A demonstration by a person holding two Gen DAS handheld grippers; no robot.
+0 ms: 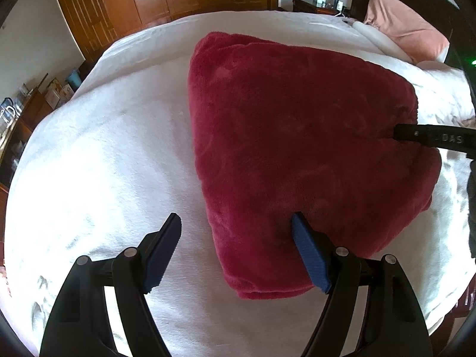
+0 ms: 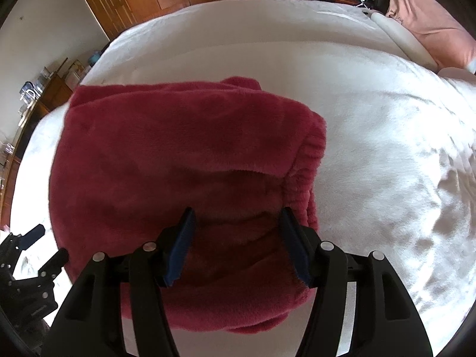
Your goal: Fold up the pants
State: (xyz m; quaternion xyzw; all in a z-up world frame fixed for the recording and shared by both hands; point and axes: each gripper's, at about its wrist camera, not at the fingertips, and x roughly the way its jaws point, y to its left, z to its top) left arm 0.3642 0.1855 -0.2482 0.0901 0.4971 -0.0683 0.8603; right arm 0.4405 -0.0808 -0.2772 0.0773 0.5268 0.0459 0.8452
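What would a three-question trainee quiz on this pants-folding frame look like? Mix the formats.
1. True or false: the red pants lie spread out flat at full length on the bed.
2. Which claw has both fingers over the pants? A) left claw B) right claw C) neither
3. Fill in: the ribbed waistband shows at the pants' ___ edge in the right wrist view.

Key: 1 false, they sit in a folded bundle. 2 B; the left claw straddles the bundle's edge, one finger over bare blanket. 3 right.
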